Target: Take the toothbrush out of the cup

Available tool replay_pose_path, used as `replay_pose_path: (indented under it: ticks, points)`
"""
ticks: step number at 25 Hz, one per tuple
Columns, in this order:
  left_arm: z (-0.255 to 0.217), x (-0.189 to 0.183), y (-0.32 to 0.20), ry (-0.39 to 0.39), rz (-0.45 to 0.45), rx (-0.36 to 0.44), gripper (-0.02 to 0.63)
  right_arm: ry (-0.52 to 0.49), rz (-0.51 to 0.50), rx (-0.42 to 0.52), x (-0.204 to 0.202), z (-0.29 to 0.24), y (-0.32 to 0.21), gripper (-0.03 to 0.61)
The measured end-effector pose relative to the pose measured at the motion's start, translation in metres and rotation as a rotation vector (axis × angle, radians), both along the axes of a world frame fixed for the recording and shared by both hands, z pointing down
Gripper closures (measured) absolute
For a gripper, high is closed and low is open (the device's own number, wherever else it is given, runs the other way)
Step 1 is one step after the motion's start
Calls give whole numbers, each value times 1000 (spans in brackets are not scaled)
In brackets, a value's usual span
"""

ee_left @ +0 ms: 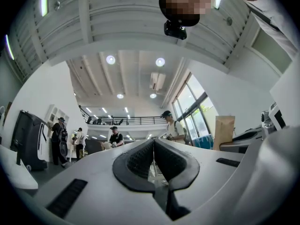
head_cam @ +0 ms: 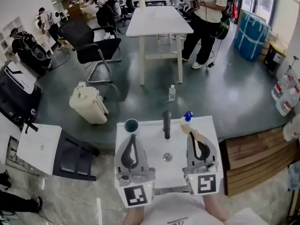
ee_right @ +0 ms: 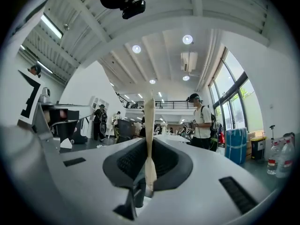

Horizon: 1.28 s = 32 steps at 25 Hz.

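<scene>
Right gripper (ee_right: 150, 143) has its fingers pinching the toothbrush (ee_right: 149, 111), which sticks up past the tips, well clear of the cup (head_cam: 131, 126) on the counter (head_cam: 154, 130); left gripper (ee_left: 153, 143) fingers pressed together, empty

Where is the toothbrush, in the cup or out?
Out: the right gripper holds the toothbrush between its jaws, away from the cup.
</scene>
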<state>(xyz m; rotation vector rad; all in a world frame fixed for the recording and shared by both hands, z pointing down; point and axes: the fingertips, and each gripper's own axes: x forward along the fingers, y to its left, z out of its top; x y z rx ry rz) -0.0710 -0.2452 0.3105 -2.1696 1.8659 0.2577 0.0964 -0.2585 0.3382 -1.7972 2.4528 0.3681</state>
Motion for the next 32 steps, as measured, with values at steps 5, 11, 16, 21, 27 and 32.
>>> replay_pose_path:
  ticks: [5, 11, 16, 21, 27, 32]
  points:
    - [6, 5, -2, -1, 10, -8, 595, 0, 13, -5, 6, 2, 0, 554]
    - [1, 7, -3, -2, 14, -9, 595, 19, 34, -5, 11, -1, -2, 555]
    - [3, 5, -4, -2, 14, -15, 595, 10, 48, -10, 16, -1, -3, 554]
    - [5, 5, -2, 2, 18, -16, 595, 24, 51, -12, 18, 2, -3, 554]
    - [3, 2, 1, 3, 14, -14, 595, 21, 48, -6, 15, -1, 0, 554]
    - [6, -1, 2, 6, 12, -12, 595, 63, 41, 20, 10, 2, 1, 555]
